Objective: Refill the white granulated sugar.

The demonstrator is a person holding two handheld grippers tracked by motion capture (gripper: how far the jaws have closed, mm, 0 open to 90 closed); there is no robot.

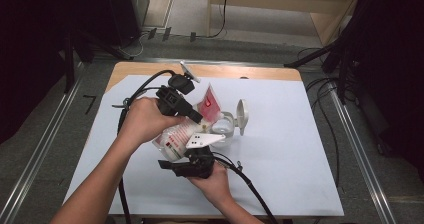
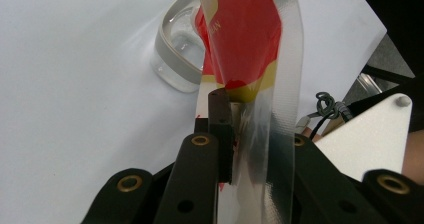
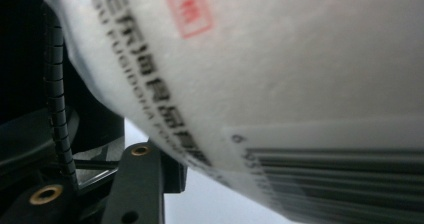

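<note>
A plastic bag of white grains is held up over the table between both grippers; its red printed top (image 1: pixel 210 104) points toward an open glass jar (image 1: pixel 226 127) with a hinged lid (image 1: pixel 242 115). My left gripper (image 1: pixel 196 117) is shut on the bag's top edge, and the left gripper view shows the red and clear film (image 2: pixel 245 29) pinched between the jaws (image 2: pixel 234 109), with the jar (image 2: pixel 175 64) beyond. My right gripper (image 1: pixel 189 152) comes up from below and grips the bag's white lower part (image 1: pixel 172 140). In the right gripper view the bag (image 3: pixel 300 84), with black lettering and a barcode, rests against one finger (image 3: pixel 150 179).
A white sheet (image 1: pixel 280 174) covers the wooden table, with bare room to the right of the jar and along the front. Black cables (image 1: pixel 250 189) trail from both grippers across the near side. Metal rails (image 1: pixel 356 149) run along both sides of the table.
</note>
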